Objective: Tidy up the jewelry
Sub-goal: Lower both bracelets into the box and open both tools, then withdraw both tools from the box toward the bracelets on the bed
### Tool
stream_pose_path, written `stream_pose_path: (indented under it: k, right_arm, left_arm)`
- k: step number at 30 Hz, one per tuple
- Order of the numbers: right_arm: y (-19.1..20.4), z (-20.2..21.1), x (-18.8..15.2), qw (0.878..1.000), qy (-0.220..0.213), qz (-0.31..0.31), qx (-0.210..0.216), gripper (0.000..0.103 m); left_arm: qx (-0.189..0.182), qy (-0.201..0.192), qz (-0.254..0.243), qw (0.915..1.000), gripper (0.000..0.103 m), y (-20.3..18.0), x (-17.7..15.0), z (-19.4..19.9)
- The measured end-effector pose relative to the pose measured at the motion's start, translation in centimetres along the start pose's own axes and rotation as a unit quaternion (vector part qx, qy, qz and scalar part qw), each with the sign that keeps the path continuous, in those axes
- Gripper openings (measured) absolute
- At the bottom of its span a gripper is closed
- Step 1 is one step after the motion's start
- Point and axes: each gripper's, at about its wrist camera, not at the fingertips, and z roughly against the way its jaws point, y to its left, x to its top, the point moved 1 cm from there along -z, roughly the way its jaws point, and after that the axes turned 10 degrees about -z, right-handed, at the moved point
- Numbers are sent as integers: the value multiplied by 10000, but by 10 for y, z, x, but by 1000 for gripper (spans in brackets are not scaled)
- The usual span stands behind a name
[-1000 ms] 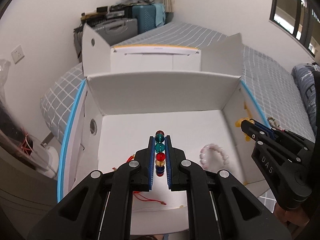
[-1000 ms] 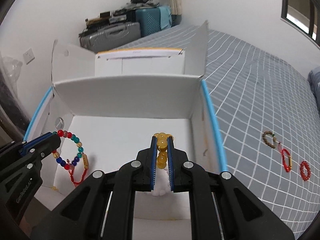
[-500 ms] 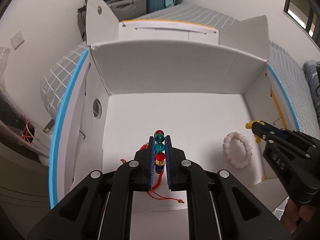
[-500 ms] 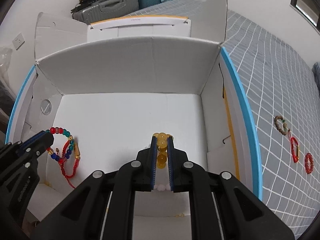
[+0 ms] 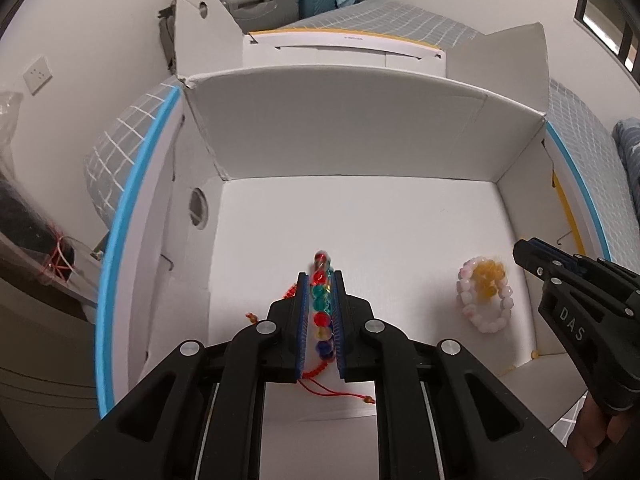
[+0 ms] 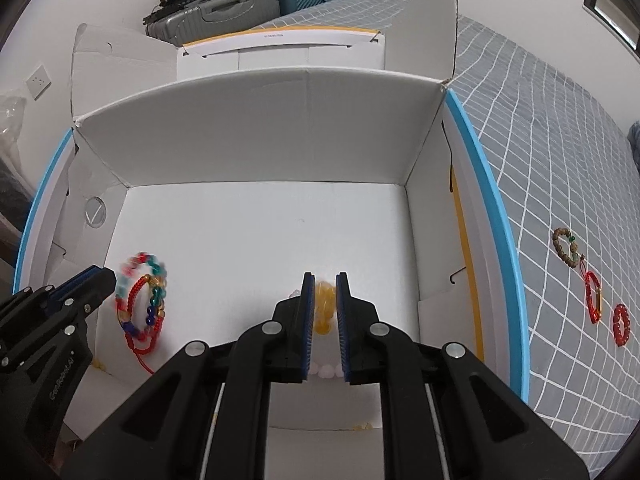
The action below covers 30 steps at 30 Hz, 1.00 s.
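Note:
Both grippers reach into an open white cardboard box (image 5: 360, 152). My left gripper (image 5: 320, 280) has its jaws slightly parted around a multicoloured bead bracelet (image 5: 322, 304) with red cord, which is blurred and dropping onto the box floor; it also shows in the right wrist view (image 6: 142, 300). My right gripper (image 6: 325, 280) is open just above a yellow bead bracelet (image 6: 323, 312), which has fallen onto a pale pink bead bracelet (image 5: 486, 304) on the box floor. The yellow bracelet (image 5: 486, 280) looks blurred in the left wrist view.
The box (image 6: 260, 128) stands on a bed with a grey checked cover (image 6: 560, 160). To its right lie a brown bead bracelet (image 6: 566, 246), a red cord bracelet (image 6: 594, 298) and a red bead bracelet (image 6: 620, 324). Suitcases (image 6: 240, 0) stand by the far wall.
Both grippers have lowered deeper into the box and parted their jaws. The yellow bracelet has dropped onto the pink one, and the multicoloured bracelet is slipping from the left jaws.

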Motion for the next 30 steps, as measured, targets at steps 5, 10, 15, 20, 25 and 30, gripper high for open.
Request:
stream_pose_path:
  k: [5,10,15,20,25,30]
  right_arm:
    - [-2,7,0,9999,-123,-48,108,34]
    - [-6,22,1,9991,-379,-118,145,55]
    - [-16,38,1,9973,-681,-239,139,73]
    - [-31,56,-1,9951,-890,-392,164,84]
    - [-51,76,-4,9922,-1116,-544,143,94]
    - [-71,94,-11,9897,-1285,-625,-19,95]
  left_arm:
    - [51,-59,45,10000,38,2,1,6]
    - [38,-180,106,9998,62,4,3,14]
    - [21,-272,183,9995,71,5,4,21]
    - [46,-457,99,9989,86,-4,6,32]
    - [-43,-645,-58,9979,92,-22,7,47]
    - [-178,-773,-224,9966,93,-42,7,58]
